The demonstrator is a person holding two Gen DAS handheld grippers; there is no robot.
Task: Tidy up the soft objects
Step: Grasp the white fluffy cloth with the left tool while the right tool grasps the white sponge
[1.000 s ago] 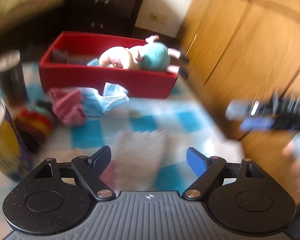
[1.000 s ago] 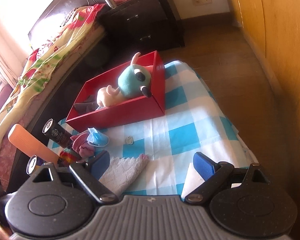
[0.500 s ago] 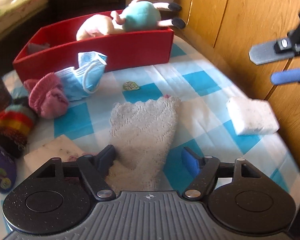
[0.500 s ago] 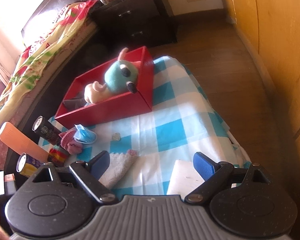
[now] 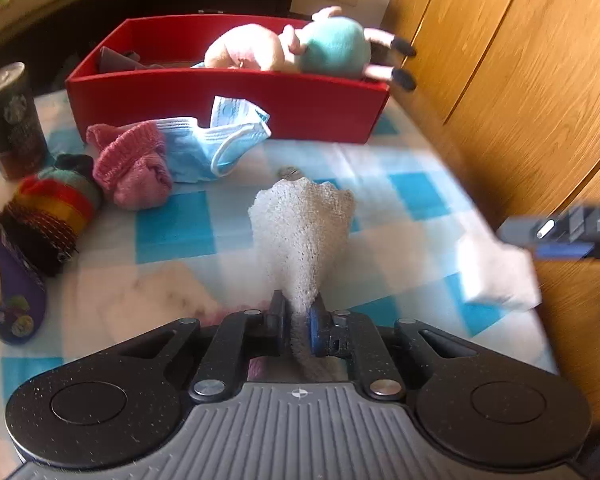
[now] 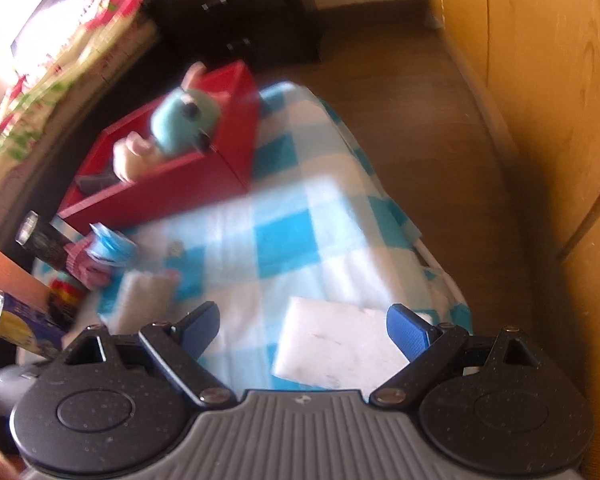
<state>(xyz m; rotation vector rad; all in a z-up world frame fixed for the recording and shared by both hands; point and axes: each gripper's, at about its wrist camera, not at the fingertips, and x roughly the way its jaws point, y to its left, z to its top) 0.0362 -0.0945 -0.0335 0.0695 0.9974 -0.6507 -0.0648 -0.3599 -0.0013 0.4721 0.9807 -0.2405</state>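
My left gripper (image 5: 297,322) is shut on the near end of a white knitted cloth (image 5: 302,232), which rises off the blue-checked cloth (image 5: 176,224). My right gripper (image 6: 303,330) is open, its fingers either side of a white sponge block (image 6: 336,346); it also shows in the left wrist view (image 5: 496,276). A red box (image 5: 228,98) at the back holds a plush toy (image 5: 296,48). A blue face mask (image 5: 216,140), a pink knit piece (image 5: 134,164) and a rainbow-striped knit piece (image 5: 48,216) lie in front of the box.
A dark can (image 5: 12,120) and a yellow-purple can (image 5: 4,280) stand at the left. A wooden wardrobe (image 5: 520,80) runs along the right edge. A dark dresser (image 6: 236,28) and a bed (image 6: 60,64) lie behind the table.
My left gripper has shut on the white knitted cloth and lifted its near end. My right gripper has come down around the white sponge block.
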